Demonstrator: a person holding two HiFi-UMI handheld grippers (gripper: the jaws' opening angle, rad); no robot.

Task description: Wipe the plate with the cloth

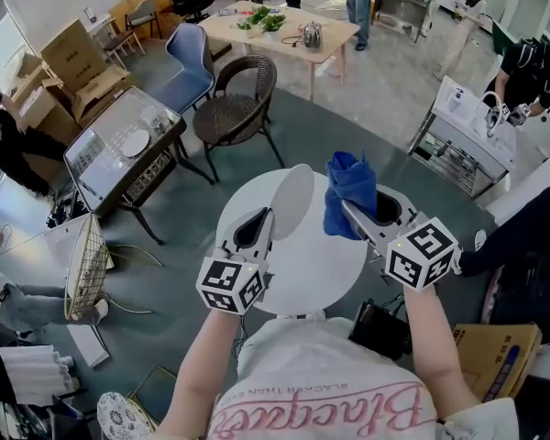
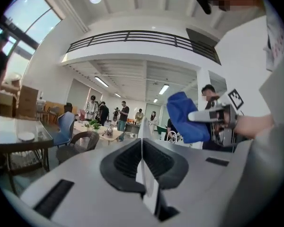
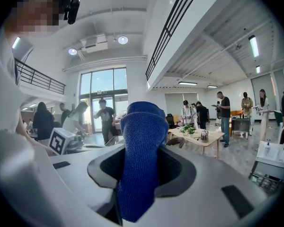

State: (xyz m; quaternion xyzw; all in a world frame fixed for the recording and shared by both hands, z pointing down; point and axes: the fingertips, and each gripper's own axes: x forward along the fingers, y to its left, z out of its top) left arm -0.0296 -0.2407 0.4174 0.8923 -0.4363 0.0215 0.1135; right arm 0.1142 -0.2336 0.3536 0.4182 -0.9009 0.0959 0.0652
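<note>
In the head view my left gripper (image 1: 268, 216) is shut on the rim of a white plate (image 1: 291, 202), which stands on edge above the round white table (image 1: 302, 278). In the left gripper view the plate (image 2: 142, 162) shows as a thin edge-on sliver pinched between the jaws. My right gripper (image 1: 350, 211) is shut on a bunched blue cloth (image 1: 350, 189), held just right of the plate; whether they touch I cannot tell. The cloth (image 3: 139, 160) fills the gap between the right jaws. From the left gripper view the cloth (image 2: 185, 118) hangs off the right gripper (image 2: 199, 116).
A black cup (image 1: 386, 209) sits on the table behind the cloth. A wicker chair (image 1: 238, 99), a blue chair (image 1: 189, 60) and a glass-topped table (image 1: 119, 145) stand beyond. A cardboard box (image 1: 497, 356) lies at lower right. Several people stand around a wooden table (image 1: 280, 27).
</note>
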